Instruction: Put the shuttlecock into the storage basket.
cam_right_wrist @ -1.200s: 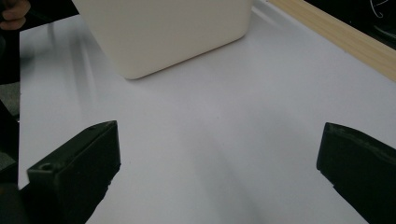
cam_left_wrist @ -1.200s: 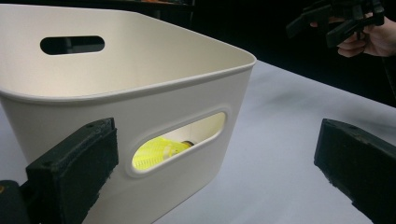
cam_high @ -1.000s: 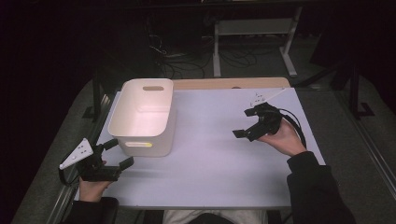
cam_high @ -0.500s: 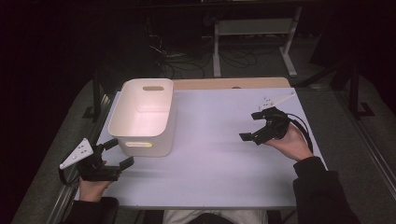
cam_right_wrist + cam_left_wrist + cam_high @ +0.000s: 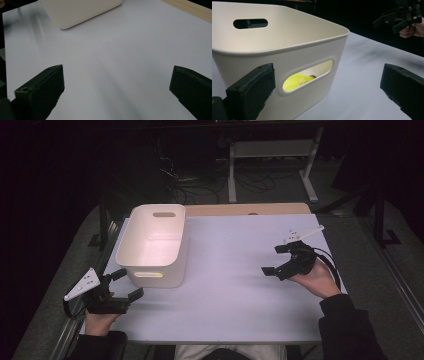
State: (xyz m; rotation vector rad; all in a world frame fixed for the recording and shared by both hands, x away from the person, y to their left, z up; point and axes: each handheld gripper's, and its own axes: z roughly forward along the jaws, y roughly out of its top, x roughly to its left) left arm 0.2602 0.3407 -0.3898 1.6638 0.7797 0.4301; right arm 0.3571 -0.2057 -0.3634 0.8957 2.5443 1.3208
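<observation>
A white plastic bin [image 5: 152,245] with handle slots stands on the left part of the white table top [image 5: 230,270]. Through its near slot in the left gripper view a yellow-green ribbed object [image 5: 297,81] lies inside the bin [image 5: 287,50]. My left gripper [image 5: 123,285] is open at the table's front left corner, just short of the bin's near wall, with nothing between its jaws. My right gripper [image 5: 276,260] is open above the right side of the table, empty, and pointed left toward the bin [image 5: 80,11].
A strip of bare wood [image 5: 250,209] borders the table's far edge. Behind it on the dark floor are cables and a white metal stand [image 5: 272,165]. A wide stretch of white surface lies between the bin and the right gripper.
The right hand has drawn its gripper back toward the right and nearer the person, still open. The left gripper and the bin have stayed put.
</observation>
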